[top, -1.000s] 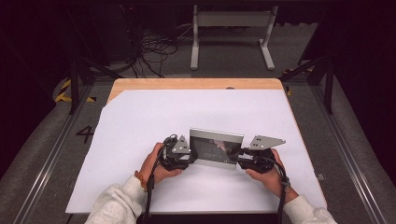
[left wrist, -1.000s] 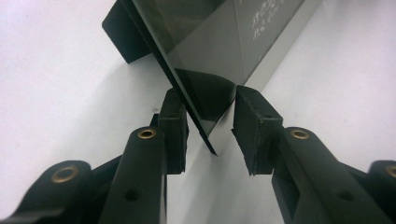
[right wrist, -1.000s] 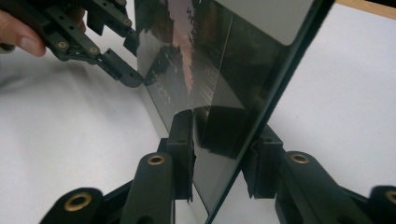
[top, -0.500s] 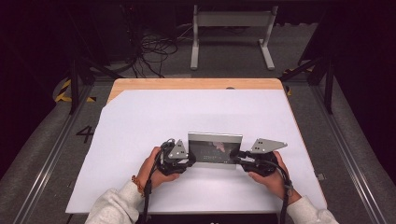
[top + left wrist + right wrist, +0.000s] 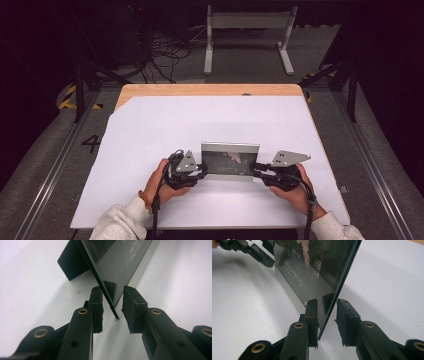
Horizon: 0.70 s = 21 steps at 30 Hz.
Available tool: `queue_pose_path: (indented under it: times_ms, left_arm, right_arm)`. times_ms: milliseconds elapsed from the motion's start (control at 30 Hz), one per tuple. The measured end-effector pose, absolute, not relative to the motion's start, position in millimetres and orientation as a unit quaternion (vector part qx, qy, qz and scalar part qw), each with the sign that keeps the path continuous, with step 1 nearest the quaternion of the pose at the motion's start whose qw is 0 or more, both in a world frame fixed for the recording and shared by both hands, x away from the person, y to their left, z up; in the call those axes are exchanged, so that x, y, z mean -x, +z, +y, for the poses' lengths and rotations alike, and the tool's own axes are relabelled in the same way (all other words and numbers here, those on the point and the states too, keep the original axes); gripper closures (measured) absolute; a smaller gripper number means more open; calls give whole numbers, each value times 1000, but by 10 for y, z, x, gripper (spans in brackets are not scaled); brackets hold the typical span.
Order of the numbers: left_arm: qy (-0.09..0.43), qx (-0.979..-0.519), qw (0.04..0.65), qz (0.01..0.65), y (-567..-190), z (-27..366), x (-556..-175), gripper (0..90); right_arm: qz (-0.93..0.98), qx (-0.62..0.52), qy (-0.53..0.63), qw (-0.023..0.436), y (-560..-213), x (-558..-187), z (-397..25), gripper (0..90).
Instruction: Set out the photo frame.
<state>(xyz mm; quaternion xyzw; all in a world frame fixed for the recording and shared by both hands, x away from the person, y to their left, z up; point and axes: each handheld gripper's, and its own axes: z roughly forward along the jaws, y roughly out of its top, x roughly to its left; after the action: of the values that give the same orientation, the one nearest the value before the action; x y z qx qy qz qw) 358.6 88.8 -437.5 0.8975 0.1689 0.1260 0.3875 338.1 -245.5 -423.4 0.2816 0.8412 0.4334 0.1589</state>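
A glass-fronted picture frame [image 5: 230, 160] stands upright on the white tabletop [image 5: 200, 120], close to the front edge. My left gripper [image 5: 204, 168] is at its left edge and my right gripper [image 5: 254, 169] at its right edge. In the left gripper view the frame [image 5: 120, 270] has its edge between my left gripper's [image 5: 113, 290] jaws, with gaps on both sides; a black prop [image 5: 72, 262] sticks out behind it. In the right gripper view the frame [image 5: 312, 272] sits inside my right gripper [image 5: 327, 302], one jaw against the glass, the other apart. The left gripper [image 5: 249, 250] shows at the far edge.
White sheet covers the table, with a wooden strip [image 5: 210, 90] along its far edge. On the dark floor beyond stand a grey metal support [image 5: 247, 30] and a tangle of cables [image 5: 160, 55]. Rails run along both sides of the table.
The frame has shifted slightly left and turned square to the table's front edge. Both grippers have followed, staying at its two side edges.
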Motion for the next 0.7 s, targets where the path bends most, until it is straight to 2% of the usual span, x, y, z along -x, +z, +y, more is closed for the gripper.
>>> queue_pose_path:
  times_ms: [233,533,700]
  left_arm:
    - [135,-892,396,169,-4342,992,-3519,706]
    - [140,-891,398,168,-4323,1068,-3463,718]
    - [142,-890,398,173,-4326,1124,-3447,706]
  right_arm:
    - [846,-265,425,182,-4181,-3298,-2460,705]
    - [846,-261,422,194,-4150,-3252,-2480,707]
    - [845,-262,424,194,-4145,-3235,-2495,675]
